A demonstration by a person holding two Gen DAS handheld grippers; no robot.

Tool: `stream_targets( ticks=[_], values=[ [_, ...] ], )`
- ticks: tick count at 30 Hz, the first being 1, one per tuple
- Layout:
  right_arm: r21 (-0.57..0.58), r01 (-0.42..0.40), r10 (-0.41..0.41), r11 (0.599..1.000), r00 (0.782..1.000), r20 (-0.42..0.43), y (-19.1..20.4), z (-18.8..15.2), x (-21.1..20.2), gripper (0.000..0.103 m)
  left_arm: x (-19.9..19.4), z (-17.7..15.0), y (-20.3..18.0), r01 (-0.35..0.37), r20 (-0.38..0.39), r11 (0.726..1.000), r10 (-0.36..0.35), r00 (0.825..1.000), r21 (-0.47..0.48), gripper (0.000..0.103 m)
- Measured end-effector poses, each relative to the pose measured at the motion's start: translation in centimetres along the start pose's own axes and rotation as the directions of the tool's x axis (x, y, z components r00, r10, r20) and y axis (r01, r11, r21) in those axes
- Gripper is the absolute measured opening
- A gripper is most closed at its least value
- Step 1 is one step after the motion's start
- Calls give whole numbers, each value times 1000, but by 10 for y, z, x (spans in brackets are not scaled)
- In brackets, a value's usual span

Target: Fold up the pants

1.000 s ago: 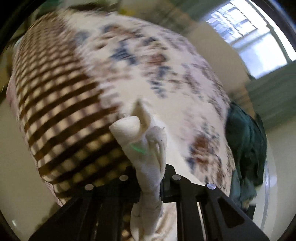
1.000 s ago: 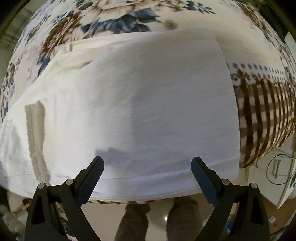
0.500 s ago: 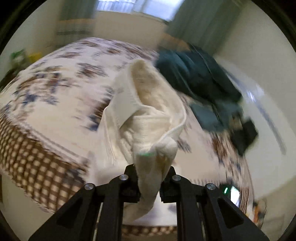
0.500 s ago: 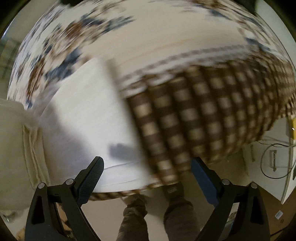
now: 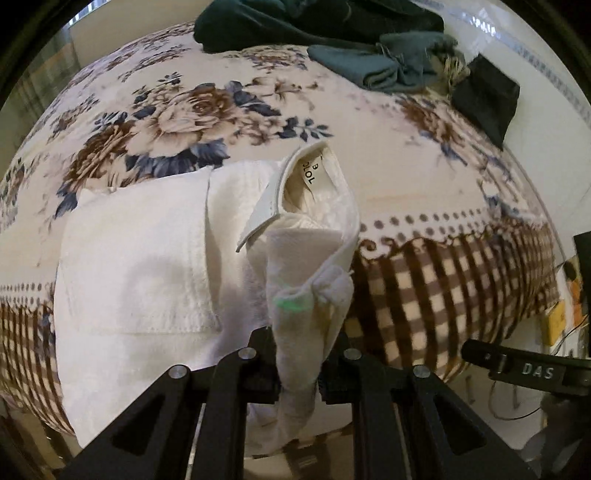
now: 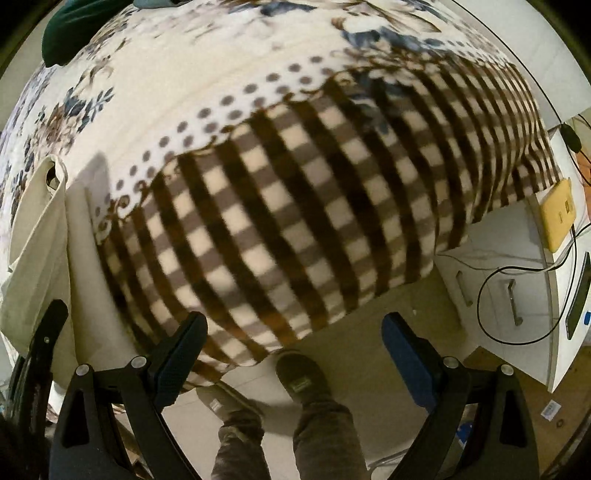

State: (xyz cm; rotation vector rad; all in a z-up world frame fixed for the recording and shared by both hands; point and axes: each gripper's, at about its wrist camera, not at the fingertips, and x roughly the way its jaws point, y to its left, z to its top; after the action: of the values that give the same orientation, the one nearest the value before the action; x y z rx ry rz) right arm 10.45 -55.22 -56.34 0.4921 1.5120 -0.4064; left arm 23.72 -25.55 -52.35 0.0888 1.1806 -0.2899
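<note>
White pants [image 5: 140, 277] lie partly folded on the flowered blanket [image 5: 192, 110] near the bed's front edge. My left gripper [image 5: 297, 354] is shut on a bunched end of the pants, and the waistband [image 5: 310, 173] with its label hangs open just beyond it. In the right wrist view the pants [image 6: 37, 240] show only at the left edge. My right gripper [image 6: 293, 350] stands open with nothing between its fingers, pointing down over the blanket's checked border [image 6: 277, 221] and the floor, to the right of the pants.
Dark green clothes [image 5: 332, 33] and a black cloth [image 5: 487, 99] lie at the bed's far side. A person's legs and shoes [image 6: 303, 380] stand on the tiled floor by the bed. A white cabinet [image 6: 509, 288] with cables and a yellow item [image 6: 557, 218] is at the right.
My left gripper has swung round with the pants end and now hangs over the folded part near the bed's edge. My right gripper, still open, has slid right, off the pants, over the checked border.
</note>
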Motion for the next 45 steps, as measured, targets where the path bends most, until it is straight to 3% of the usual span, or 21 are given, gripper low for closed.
stream_targets(
  ticks=[5,8,9,11,12,13,14,16,19,22,26,30,32,33,36,39,42,45],
  values=[
    [18,-48,48,999,999,0,-10,-3,0,97,4,3,-8,-52,-54,998,53,997,21,14],
    [8,-81,80,997,997,13,-2,-2,-2,97,-3,9,-7,-41,-96,999,41,995,-7,23],
    [6,-95,95,995,995,18,4,0,-4,97,-5,10,-6,-38,-110,999,36,993,-17,33],
    [6,-124,123,992,992,30,12,6,-9,97,-16,14,-6,0,-116,999,-4,993,-34,42],
    [7,-153,153,988,987,42,13,9,-16,97,-22,15,-7,3,-103,1000,-5,995,-24,51],
    [11,-176,175,984,983,50,15,13,-21,97,-32,17,-9,6,-84,1000,-6,996,2,66],
    [15,-191,190,981,980,54,16,15,-24,97,-38,18,-9,-1,-77,1000,2,997,14,70],
    [24,-246,244,969,967,66,19,23,-32,97,-52,23,-3,-27,-58,1000,28,998,8,70],
    [14,-346,345,938,938,44,35,37,-33,97,-69,28,22,-126,-30,992,126,992,-14,70],
    [-33,-403,403,915,915,-6,67,46,-21,97,-68,29,58,-247,-39,968,246,969,-37,70],
    [-38,-510,506,859,859,-80,100,61,12,97,-52,26,107,-321,-107,943,312,944,-88,70],
    [1,-540,533,842,830,-164,122,65,49,97,-45,24,133,-378,-132,921,365,922,-95,70],
    [13,-577,573,817,808,-140,123,61,50,73,-43,23,138,-398,-136,913,385,913,-89,70],
    [9,-598,593,802,794,-135,124,60,49,39,-43,22,139,-400,-137,912,387,912,-87,70],
    [-39,-574,569,818,817,-90,128,50,33,21,-39,18,139,-404,-142,911,391,910,-80,70],
    [-70,-566,563,821,824,-59,131,43,11,12,-38,17,136,-390,-146,918,377,915,-76,70],
    [-59,-545,545,836,838,-9,118,44,-14,10,-37,17,131,-374,-144,925,362,921,-61,70],
    [-55,-477,478,877,878,16,89,54,-26,10,-36,16,130,-355,-143,933,344,928,-56,70]
  ],
)
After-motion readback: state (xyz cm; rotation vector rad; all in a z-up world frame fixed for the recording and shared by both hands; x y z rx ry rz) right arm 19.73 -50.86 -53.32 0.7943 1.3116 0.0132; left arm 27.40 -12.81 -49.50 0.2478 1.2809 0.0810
